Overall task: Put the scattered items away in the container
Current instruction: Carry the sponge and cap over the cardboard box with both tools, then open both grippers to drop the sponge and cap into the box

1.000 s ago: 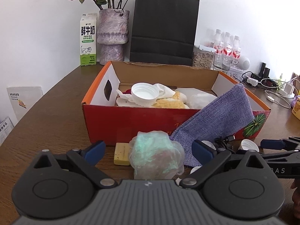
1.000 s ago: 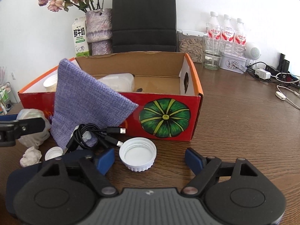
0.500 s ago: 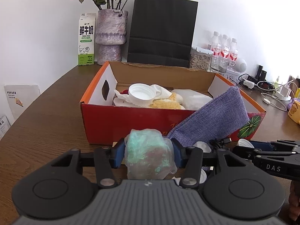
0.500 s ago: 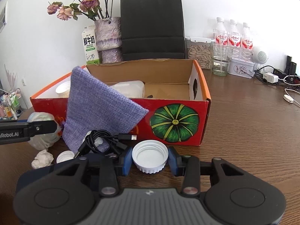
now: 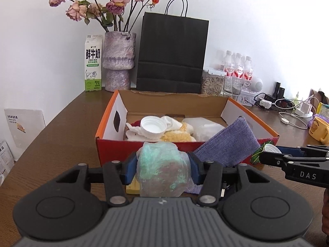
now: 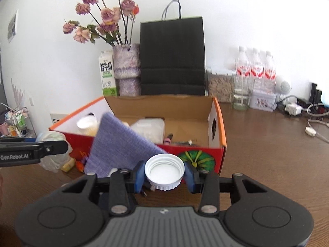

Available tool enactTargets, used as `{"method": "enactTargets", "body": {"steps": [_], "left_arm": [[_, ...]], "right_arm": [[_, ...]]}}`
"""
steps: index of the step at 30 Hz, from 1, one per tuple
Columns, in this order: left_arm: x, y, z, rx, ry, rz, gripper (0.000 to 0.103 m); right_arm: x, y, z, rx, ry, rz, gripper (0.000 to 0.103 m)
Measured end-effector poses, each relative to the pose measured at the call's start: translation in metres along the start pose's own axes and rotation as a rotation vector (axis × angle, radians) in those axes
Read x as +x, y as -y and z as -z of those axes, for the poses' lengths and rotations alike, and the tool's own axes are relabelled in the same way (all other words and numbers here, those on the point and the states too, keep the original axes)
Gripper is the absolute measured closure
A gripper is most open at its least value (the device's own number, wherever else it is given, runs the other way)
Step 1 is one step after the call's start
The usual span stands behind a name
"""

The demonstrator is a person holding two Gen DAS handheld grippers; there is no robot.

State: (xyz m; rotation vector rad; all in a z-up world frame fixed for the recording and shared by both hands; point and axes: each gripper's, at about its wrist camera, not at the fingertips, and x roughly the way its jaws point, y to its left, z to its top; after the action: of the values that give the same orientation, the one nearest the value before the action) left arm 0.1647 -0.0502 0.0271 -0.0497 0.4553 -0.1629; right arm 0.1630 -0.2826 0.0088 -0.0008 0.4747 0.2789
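Note:
My left gripper (image 5: 162, 169) is shut on a crumpled plastic bag (image 5: 163, 168) with green and brown inside, held above the table before the red cardboard box (image 5: 115, 150). My right gripper (image 6: 164, 173) is shut on a white jar lid (image 6: 164, 170), lifted in front of the box's pumpkin-printed wall (image 6: 197, 156). A purple cloth (image 5: 228, 146) hangs over the box's front rim; it also shows in the right wrist view (image 6: 121, 146). The box holds another white lid (image 5: 153, 125), tissues and a plastic tub (image 6: 149, 127). A yellow block (image 5: 131, 187) lies on the table under the bag.
Behind the box stand a milk carton (image 5: 93, 63), a vase of dried roses (image 5: 119, 59), a black paper bag (image 5: 172, 55), a seed jar (image 5: 212, 81) and water bottles (image 5: 238, 68). Cables and chargers (image 5: 287, 107) and a yellow mug (image 5: 319, 128) lie at the right.
Both grippers closed, the left on the plastic bag and the right on the white lid, then rose off the table with them toward the box.

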Motion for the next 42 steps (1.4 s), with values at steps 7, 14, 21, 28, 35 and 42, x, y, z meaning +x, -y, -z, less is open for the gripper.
{"method": "enactTargets", "body": {"steps": [7, 14, 21, 28, 35, 42], "left_arm": [[-0.001, -0.001, -0.020, -0.006, 0.070, -0.011, 0.051], [0.012, -0.001, -0.044, -0.017, 0.126, -0.024, 0.051], [0.046, -0.001, -0.067, -0.032, 0.153, -0.044, 0.051], [0.081, -0.013, -0.051, -0.045, 0.083, -0.058, 0.051], [0.085, -0.016, -0.045, -0.036, 0.075, -0.064, 0.051], [0.083, -0.012, -0.044, -0.027, 0.079, -0.061, 0.051]], "right_arm": [[-0.008, -0.009, -0.031, -0.028, 0.083, -0.024, 0.064], [0.005, -0.012, -0.058, -0.038, 0.139, -0.013, 0.064], [0.046, -0.002, -0.080, 0.002, 0.154, 0.014, 0.064], [0.081, 0.016, -0.064, 0.040, 0.089, 0.048, 0.064], [0.096, 0.015, -0.049, 0.037, 0.032, 0.046, 0.064], [0.091, 0.012, -0.049, 0.027, 0.044, 0.045, 0.064]]}}
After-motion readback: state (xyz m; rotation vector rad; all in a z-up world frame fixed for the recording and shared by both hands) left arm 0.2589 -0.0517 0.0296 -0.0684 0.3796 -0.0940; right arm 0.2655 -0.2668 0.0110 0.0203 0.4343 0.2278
